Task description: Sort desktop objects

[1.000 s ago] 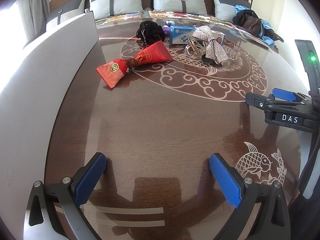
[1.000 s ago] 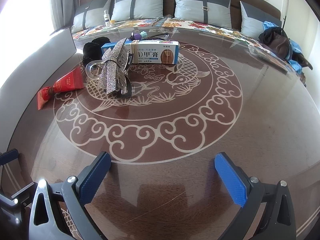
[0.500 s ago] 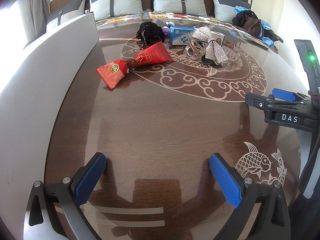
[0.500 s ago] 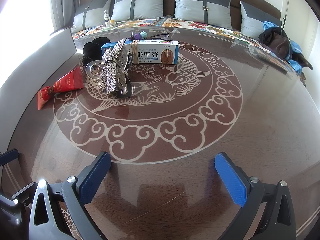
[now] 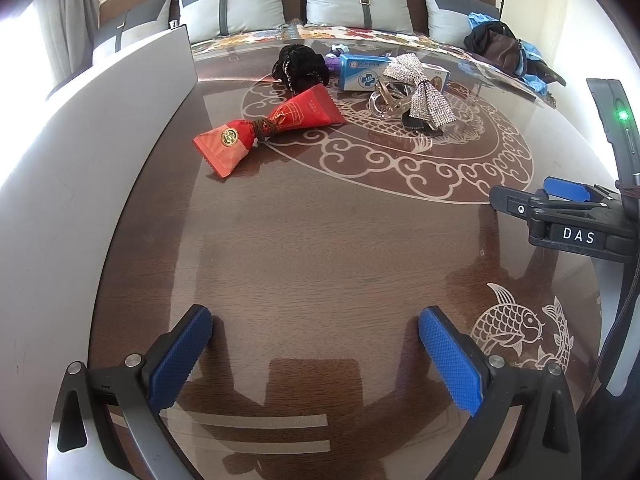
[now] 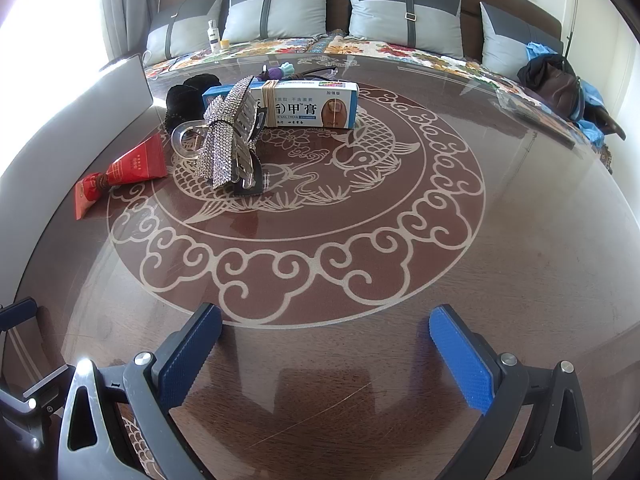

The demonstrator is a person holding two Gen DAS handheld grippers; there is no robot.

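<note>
Left tongs: the left tongs (image 5: 314, 334) are hovering low over the near part of the tabletop, blue ribbed pads spread wide, gripping nothing.
Right tongs: the right tongs (image 6: 326, 334) are hovering likewise, pads spread wide and gripping nothing; in the left view their black body is showing at the right edge.
Red tube: a soft red squeeze tube with a gold seal and a brown cord tied round its waist (image 5: 266, 130) is lying flat at the left rim of the pale ring pattern. In the left view its long axis is running diagonally, one flat end pointing toward the camera and left, the other away and right.
Box: a long blue and white carton printed with Chinese characters (image 6: 298, 106) is lying on its side at the far part of the pattern, long axis running left to right in the right view.
Bow clip: a silver rhinestone bow on a clear plastic claw clip (image 6: 224, 140) is lying just in front of the box, ribbon tails pointing toward the camera.
Black item: a fuzzy black scrunchie (image 5: 300, 66) is sitting just behind the red tube.
Tabletop: a round dark wood tabletop under glass (image 6: 520, 248), inlaid with pale cloud scrolls and fish, is carrying all of it.
Room: a sofa with grey cushions (image 6: 404, 8) is standing beyond the tabletop, with a dark bag (image 6: 556, 84) at its right end.
</note>
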